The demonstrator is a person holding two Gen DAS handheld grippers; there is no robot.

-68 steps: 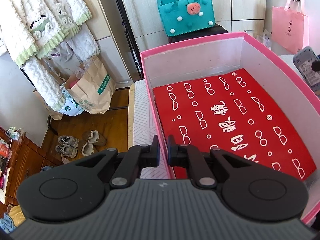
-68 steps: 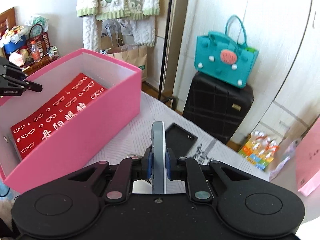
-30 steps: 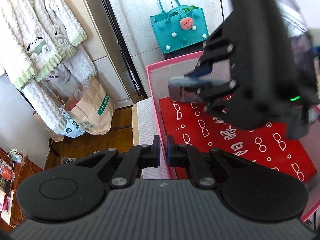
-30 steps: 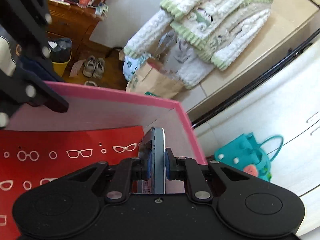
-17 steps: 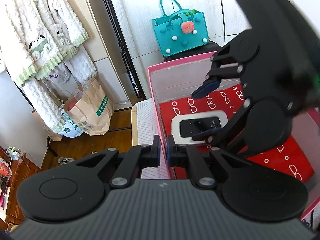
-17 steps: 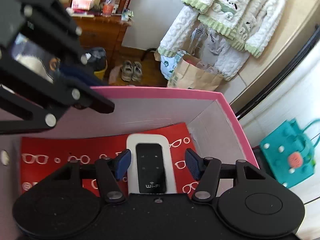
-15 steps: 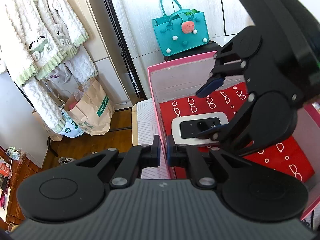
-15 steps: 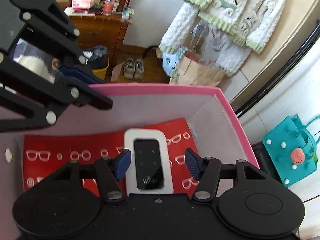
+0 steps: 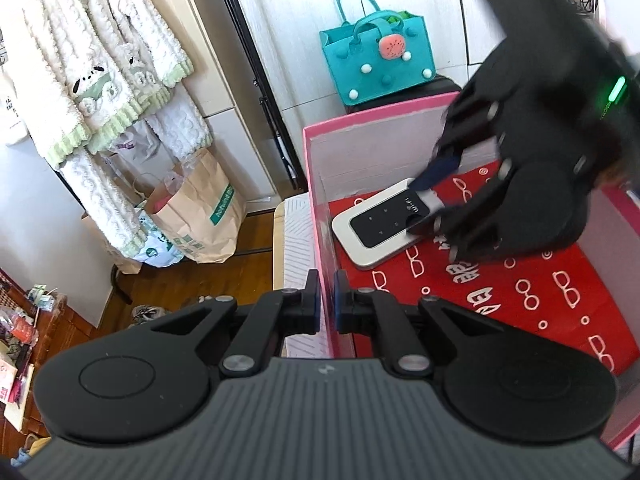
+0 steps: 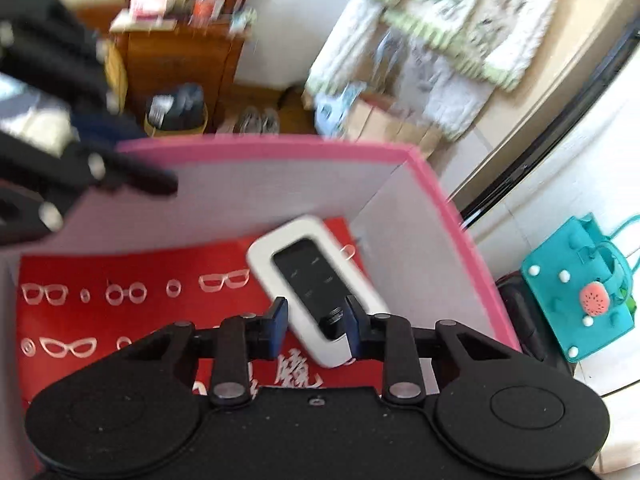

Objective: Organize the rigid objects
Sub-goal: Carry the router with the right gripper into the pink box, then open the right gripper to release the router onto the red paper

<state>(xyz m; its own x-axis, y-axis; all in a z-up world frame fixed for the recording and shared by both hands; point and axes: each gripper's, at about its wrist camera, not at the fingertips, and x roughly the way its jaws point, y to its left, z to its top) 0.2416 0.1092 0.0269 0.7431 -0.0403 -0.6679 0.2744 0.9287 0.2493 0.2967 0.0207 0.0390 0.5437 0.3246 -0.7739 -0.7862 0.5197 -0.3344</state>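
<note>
Pink cardboard is sitting pinched between the fingers of my left gripper (image 9: 327, 300) in the left wrist view: I am clamping the near wall of the pink box (image 9: 316, 184), I judge to keep it from sliding while the other hand works inside. Beyond that wall, the white pocket router (image 9: 384, 224) is lying flat, screen up, on the red card printed with spectacles (image 9: 520, 292) that is lining the box floor, close to the far left corner. My right gripper (image 9: 430, 200) is reaching in from the right, one blue pad above the router's near end and one at its side. Behind the box a teal felt bag (image 9: 378, 64) is standing on a dark case.

Seen from the right wrist, the picture is blurring. My right gripper (image 10: 316, 326) is standing partly spread with its jaws having just been closing in, and the router (image 10: 316, 288) is lying askew between the pads, its nearer end there and its far end pointing toward the box corner. I cannot tell whether a pad is touching it; it seems to be resting on the red card, so I am judging it delivered, with the jaws now straightening it.
</note>
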